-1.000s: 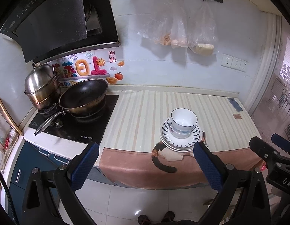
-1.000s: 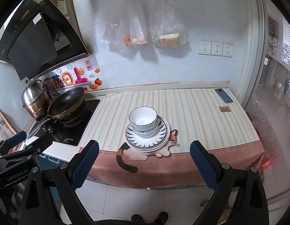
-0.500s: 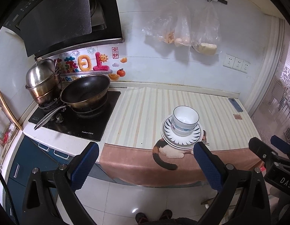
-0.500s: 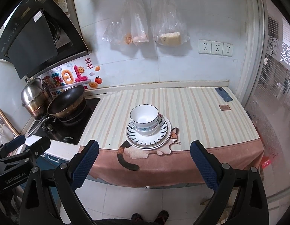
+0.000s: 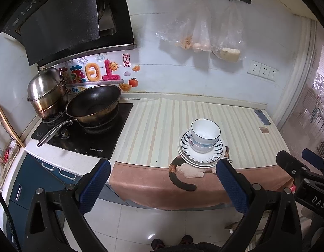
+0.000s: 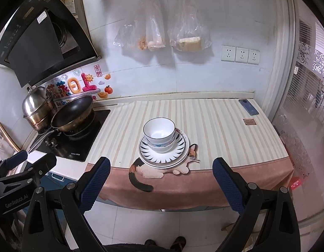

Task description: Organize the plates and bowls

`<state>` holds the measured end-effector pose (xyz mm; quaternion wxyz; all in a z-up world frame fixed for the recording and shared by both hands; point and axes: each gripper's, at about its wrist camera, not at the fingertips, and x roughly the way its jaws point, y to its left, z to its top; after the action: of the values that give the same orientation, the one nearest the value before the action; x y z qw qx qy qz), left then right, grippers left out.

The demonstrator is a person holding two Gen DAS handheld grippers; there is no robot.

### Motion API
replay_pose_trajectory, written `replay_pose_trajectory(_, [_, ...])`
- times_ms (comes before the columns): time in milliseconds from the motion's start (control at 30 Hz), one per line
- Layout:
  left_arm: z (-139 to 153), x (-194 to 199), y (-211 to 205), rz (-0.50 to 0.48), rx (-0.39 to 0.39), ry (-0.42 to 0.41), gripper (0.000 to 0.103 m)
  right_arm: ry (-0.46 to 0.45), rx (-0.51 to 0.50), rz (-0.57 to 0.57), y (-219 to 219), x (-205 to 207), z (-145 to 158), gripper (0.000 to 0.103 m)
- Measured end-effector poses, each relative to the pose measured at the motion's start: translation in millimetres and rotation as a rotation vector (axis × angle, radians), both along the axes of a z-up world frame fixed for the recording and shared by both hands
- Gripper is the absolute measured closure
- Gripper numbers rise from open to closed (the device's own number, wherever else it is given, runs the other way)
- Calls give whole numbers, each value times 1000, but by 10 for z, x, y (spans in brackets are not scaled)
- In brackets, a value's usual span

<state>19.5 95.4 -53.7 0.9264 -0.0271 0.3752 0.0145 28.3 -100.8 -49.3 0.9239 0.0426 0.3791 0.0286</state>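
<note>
Both my tongs hang out over the floor in front of the tabletop (image 6: 214, 121), well short of the dishes. My right tongs (image 6: 160, 179) are spread wide and hold nothing; my left tongs (image 5: 163, 180) are spread just as wide and are empty too.

The bowls (image 6: 159, 131) sit nested, one inside the other, upright on the plates (image 6: 179, 147), which lie stacked flat near the tabletop's front edge, on the cat picture of the cloth (image 6: 203, 189).

From my right tongs the stack lies nearly straight ahead, centred between the two fingers. From my left tongs the same bowls (image 5: 205, 133) and plates (image 5: 219, 152) lie ahead but off to the right, close to my right-hand finger's line. So I judge the right tongs the better placed for a straight reach forward and down. The stack is round, so no long axis matters; the top bowl's rim is what I would take.
</note>
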Motion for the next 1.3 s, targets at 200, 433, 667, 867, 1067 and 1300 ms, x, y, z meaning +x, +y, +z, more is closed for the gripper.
replay_pose_trajectory(200, [2,5,-13,1,5,-3,0,0,2,-1,1,-3,7,3])
replay_pose_trajectory(433, [9,13,8,1,3,-6,0,-1,-1,1,-6,3,3,3])
replay_pose_trajectory(667, [16,20,22,-1,3,-8,0,0,-1,0,-2,11,17,3])
replay_pose_trajectory(867, [25,18,25,0,4,-8,0,0,2,-1,-11,43,20,3])
replay_pose_trajectory(1067, [37,9,21,3,1,-7,0,3,3,-2,-9,39,27,3])
replay_pose_trajectory(1300, [42,3,-3,4,0,-11,0,-3,-2,-7,-1,32,40,3])
